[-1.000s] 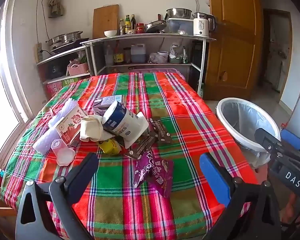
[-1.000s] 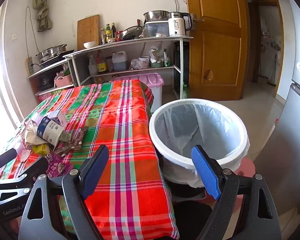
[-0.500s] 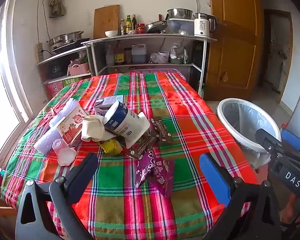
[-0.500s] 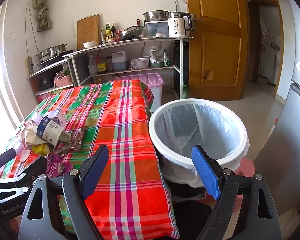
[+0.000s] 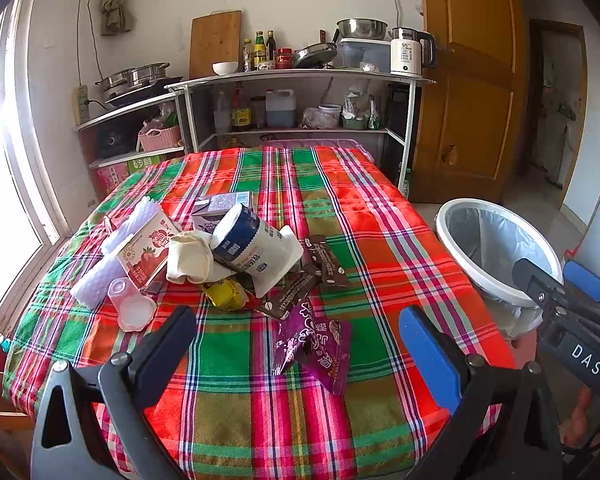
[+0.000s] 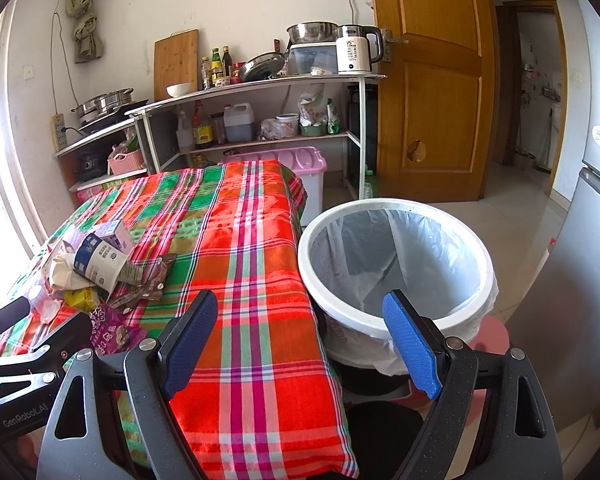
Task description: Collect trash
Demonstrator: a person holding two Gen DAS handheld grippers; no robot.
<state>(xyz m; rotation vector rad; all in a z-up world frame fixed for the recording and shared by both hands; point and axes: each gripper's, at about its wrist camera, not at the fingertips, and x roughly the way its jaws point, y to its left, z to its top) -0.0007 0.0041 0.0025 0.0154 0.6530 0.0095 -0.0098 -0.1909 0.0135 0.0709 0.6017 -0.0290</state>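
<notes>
Trash lies heaped on the left half of the plaid table (image 5: 380, 216), none of it collected yet. From the left: one white foam sheet (image 5: 100, 276), one clear plastic cup (image 5: 130, 306), one strawberry carton (image 5: 146, 250), one cream cloth pouch (image 5: 190, 256), one yellow wrapper (image 5: 226, 294), one big blue-and-white cup (image 5: 252, 246), two brown wrappers (image 5: 326, 258) and one purple packet (image 5: 314, 344). The left gripper (image 5: 296, 344) hangs wide open and empty just short of the purple packet; taking that nearest flat piece by a raised edge looks wisest. The right gripper (image 6: 300, 336) is likewise spread and empty, before the one lined bin (image 6: 396, 324) beside the table's right edge.
</notes>
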